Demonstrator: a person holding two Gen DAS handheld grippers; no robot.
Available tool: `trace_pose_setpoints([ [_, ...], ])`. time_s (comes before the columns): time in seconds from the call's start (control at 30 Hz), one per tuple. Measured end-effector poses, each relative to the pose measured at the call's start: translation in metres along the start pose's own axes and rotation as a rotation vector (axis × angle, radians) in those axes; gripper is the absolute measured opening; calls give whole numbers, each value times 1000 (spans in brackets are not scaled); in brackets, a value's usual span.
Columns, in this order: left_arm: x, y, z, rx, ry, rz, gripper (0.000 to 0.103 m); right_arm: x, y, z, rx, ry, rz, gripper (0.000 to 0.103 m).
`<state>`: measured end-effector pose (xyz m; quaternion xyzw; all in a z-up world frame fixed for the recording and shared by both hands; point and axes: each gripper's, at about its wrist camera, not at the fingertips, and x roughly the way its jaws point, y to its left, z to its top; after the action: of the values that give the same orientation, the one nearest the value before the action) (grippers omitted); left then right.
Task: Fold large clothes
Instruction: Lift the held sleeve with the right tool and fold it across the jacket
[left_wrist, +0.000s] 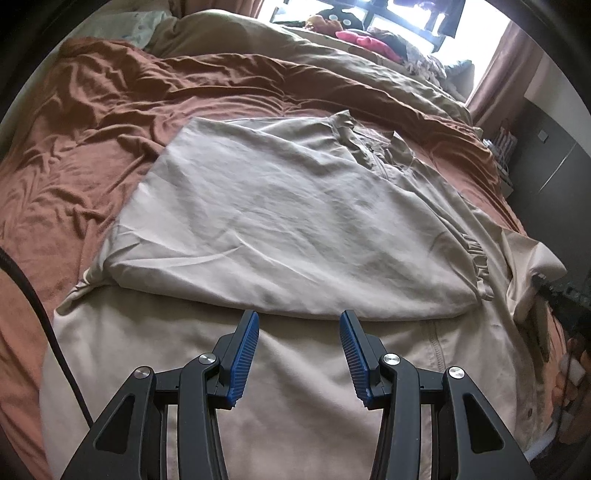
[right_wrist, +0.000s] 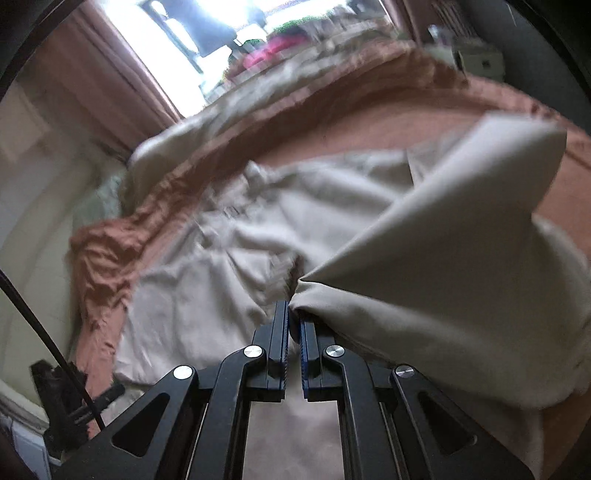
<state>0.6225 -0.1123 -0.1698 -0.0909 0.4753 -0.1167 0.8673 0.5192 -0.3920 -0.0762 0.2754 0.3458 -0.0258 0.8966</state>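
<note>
Currently right gripper (right_wrist: 293, 314) pinches beige garment (left_wrist: 280, 206) flap (raised for next fold); left gripper (left_wrist: 299, 325) hangs parted, empty, above cloth on bed (left_wrist: 92, 110).

The right claw (right_wrist: 293, 314) is clamped on a bunched fold of a beige garment (right_wrist: 424, 266), which lifts in a broad flap toward the right. The rest of the garment lies rumpled on a bed with a rust-brown sheet (right_wrist: 110, 258). Beyond the bed's far edge stand a curtain (right_wrist: 110, 92) and a bright window (right_wrist: 207, 22). The view is blurred.
</note>
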Motion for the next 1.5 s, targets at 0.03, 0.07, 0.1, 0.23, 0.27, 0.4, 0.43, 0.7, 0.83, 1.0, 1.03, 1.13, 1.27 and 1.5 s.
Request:
trace_pose_setpoints([
  [0.03,-1,0,0,-1,-1,-2,48,3,-3,5,27,18,9,4],
  [0.07,-2,0,1,-3,-4,-6,48,1,-9,5,61,25,31,9],
  [0.1,-3,-1,1,-5,-7,-9,48,-3,-8,8,86,26,49,19],
  [0.23,-7,-4,1,-14,-13,-24,48,-42,-37,-1,222,-42,122,72],
  [0.27,-7,-5,1,-14,-14,-27,48,-51,-45,-8,242,-61,132,72],
  [0.4,-10,-13,0,-15,-17,-46,48,-94,-81,-35,391,-165,152,72],
  [0.43,-11,-15,-1,-12,-18,-51,48,-104,-91,-42,422,-189,132,72],
  [0.7,-12,-20,-4,-4,-14,-61,48,-119,-166,-80,678,-217,3,72],
  [0.83,-13,-13,-2,-13,-19,-51,48,-102,-190,-76,762,-192,4,72],
  [1.0,-15,2,4,-56,-30,-44,48,-65,-201,-62,826,-164,44,13],
  [1.03,-16,4,5,-64,-34,-44,48,-62,-199,-60,818,-175,13,10],
  [1.13,-19,10,8,-80,-47,-44,48,-72,-179,-47,730,-256,-26,4],
  [1.27,-23,16,10,-113,-52,-58,48,-88,-115,-20,557,-363,-49,4],
  [1.5,-37,28,11,-152,-81,-79,48,-91,9,5,183,-440,-53,4],
])
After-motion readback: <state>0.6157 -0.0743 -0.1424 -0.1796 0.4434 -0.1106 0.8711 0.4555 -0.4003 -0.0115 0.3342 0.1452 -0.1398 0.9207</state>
